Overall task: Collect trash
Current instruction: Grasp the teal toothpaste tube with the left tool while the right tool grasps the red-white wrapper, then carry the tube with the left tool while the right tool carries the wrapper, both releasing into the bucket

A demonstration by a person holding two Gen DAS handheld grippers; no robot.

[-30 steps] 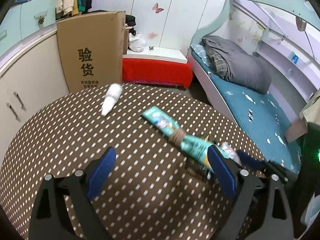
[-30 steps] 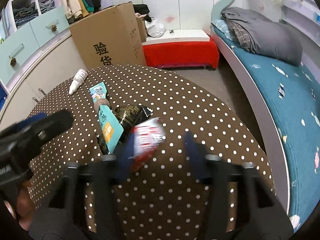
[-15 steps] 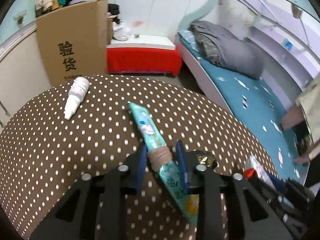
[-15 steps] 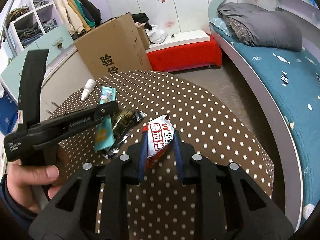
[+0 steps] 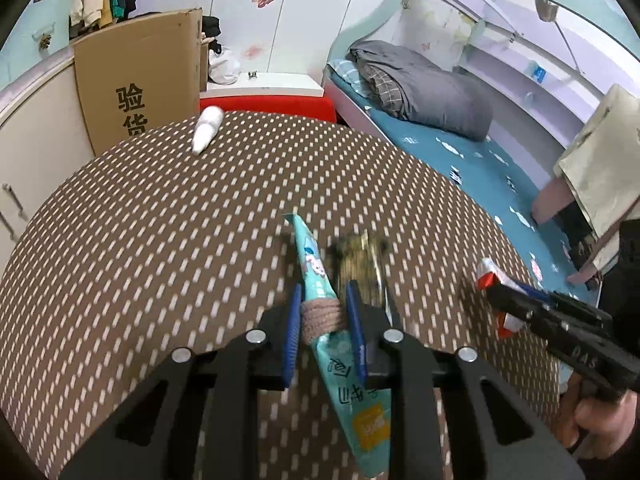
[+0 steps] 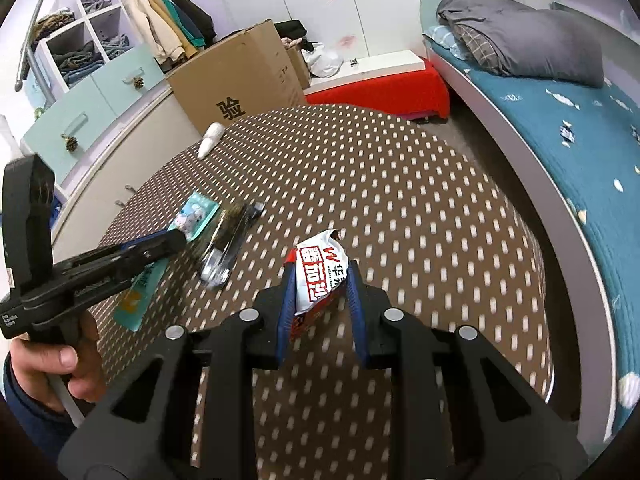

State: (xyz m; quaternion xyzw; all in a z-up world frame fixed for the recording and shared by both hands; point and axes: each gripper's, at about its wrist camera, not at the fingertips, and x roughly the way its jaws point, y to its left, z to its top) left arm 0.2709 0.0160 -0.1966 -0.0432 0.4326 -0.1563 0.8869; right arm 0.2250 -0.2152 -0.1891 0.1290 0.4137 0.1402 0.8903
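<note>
My left gripper [image 5: 323, 316] has just closed on the teal wrapper [image 5: 320, 284], lower centre. My right gripper [image 6: 320, 292] pinches the red-and-white packet [image 6: 318, 272]. The box [image 5: 136, 84] reads "验货".

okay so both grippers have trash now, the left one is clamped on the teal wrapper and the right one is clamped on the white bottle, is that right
Not quite. The left gripper is clamped on the teal wrapper, but the right gripper is clamped on the red and white packet, as the right wrist view shows. The white bottle lies untouched at the far edge of the dotted table.
</note>
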